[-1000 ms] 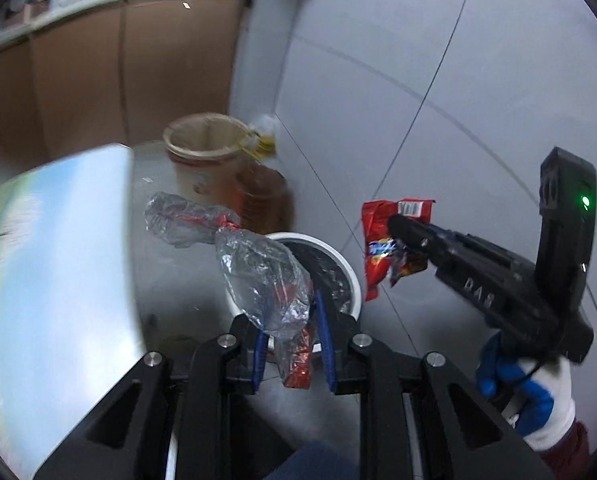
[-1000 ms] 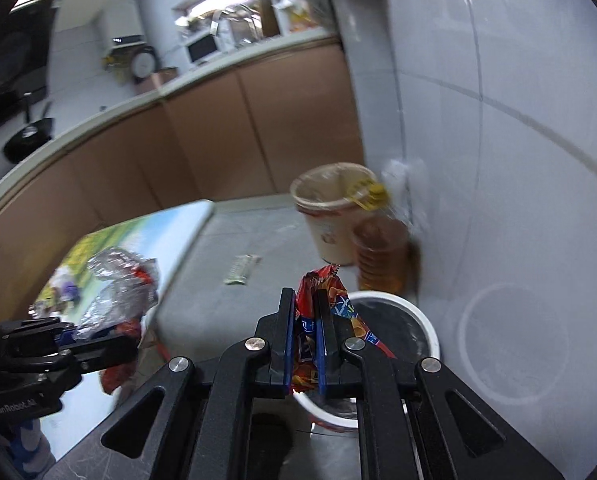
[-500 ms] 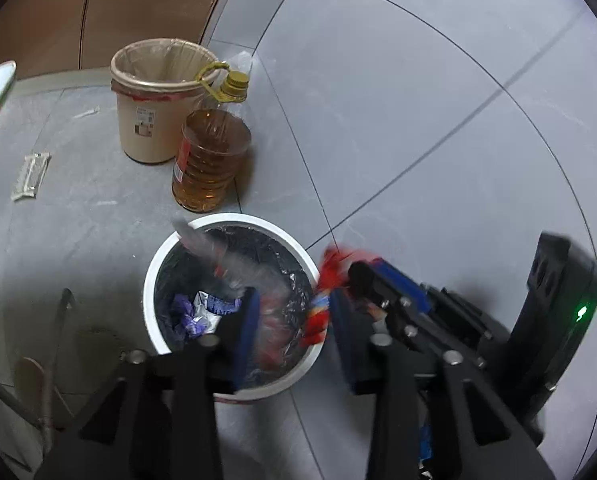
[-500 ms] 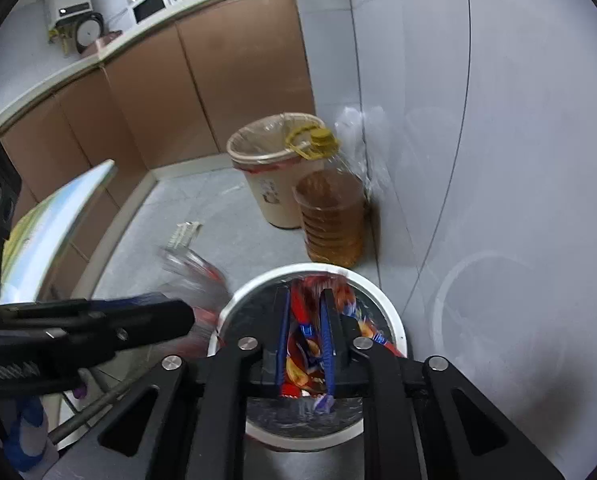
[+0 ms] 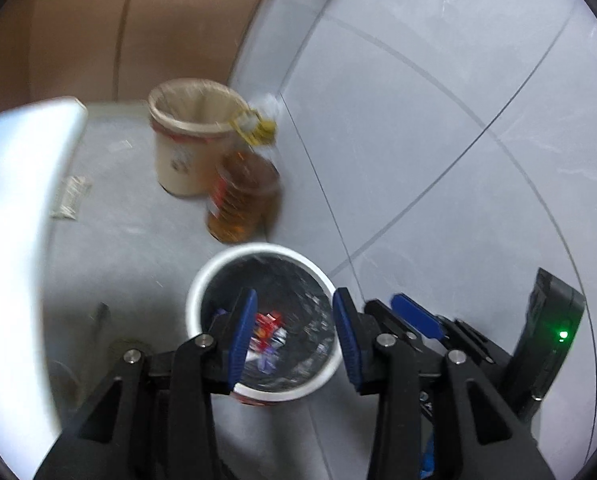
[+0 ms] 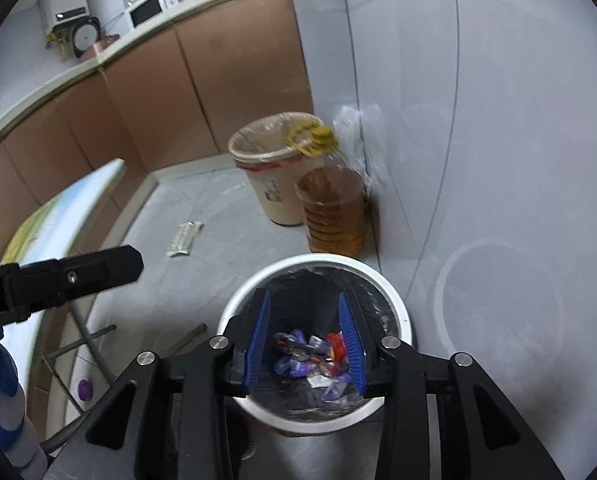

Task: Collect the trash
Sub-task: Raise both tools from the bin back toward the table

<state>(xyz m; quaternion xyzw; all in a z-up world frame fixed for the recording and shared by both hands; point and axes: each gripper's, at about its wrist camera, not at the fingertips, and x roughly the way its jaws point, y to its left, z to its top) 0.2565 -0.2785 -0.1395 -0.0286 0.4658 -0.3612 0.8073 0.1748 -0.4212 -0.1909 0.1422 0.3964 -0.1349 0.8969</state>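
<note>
Both grippers hang over the white bin (image 6: pixel 394 304) with the black liner, and the wrappers (image 6: pixel 314 354) lie at the bottom of it. The left gripper (image 5: pixel 294 332) has its fingers apart with nothing between them, and the right gripper (image 6: pixel 306 340) is opening its fingers, also empty. Just behind the bin sit an oil jug (image 6: pixel 334 208) and a beige bin (image 6: pixel 270 184) against the tiled wall.

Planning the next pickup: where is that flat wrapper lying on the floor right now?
In the right wrist view the flat wrapper lies on the grey floor left of the beige bin, between it and the tabletop edge.
</note>
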